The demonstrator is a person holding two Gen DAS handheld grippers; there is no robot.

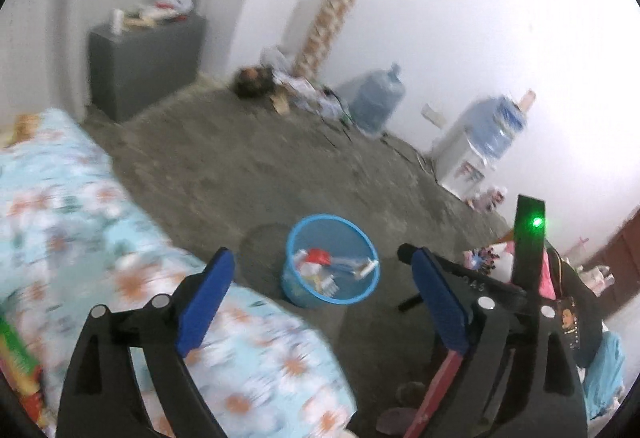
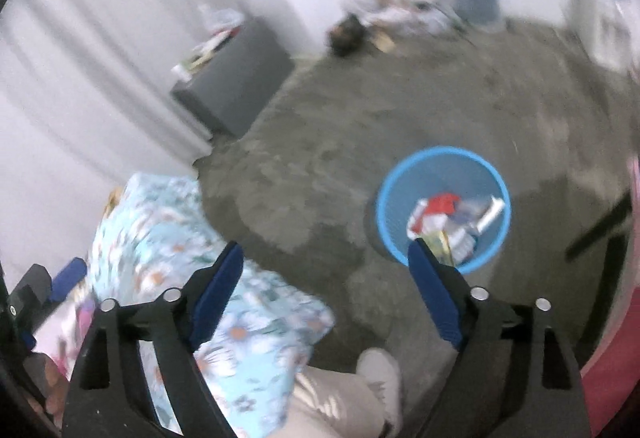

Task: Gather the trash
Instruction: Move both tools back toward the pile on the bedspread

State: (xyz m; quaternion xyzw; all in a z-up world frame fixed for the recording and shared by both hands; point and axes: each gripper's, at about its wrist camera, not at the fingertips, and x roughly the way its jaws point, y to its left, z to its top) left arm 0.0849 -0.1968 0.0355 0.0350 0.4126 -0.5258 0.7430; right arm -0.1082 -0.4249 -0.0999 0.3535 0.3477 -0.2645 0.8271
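A blue mesh bin point(image 1: 298, 292) stands on the grey floor and holds several pieces of trash, red and white packets among them point(image 1: 320, 258). In the left wrist view my left gripper point(image 1: 320, 262) is open and empty, held above the floor with the bin between its fingertips. In the right wrist view the bin point(image 2: 386, 212) sits ahead and to the right, with the trash point(image 2: 444, 214) inside. My right gripper point(image 2: 326, 252) is open and empty, its right fingertip over the bin's near rim.
A bed with a floral blue cover point(image 1: 80, 230) fills the left side. A grey cabinet point(image 1: 144, 62) with clutter stands at the far wall. Water jugs point(image 1: 376, 98) and a dispenser point(image 1: 480, 146) line the right wall. A green packet point(image 1: 14, 354) lies at the bed's left edge.
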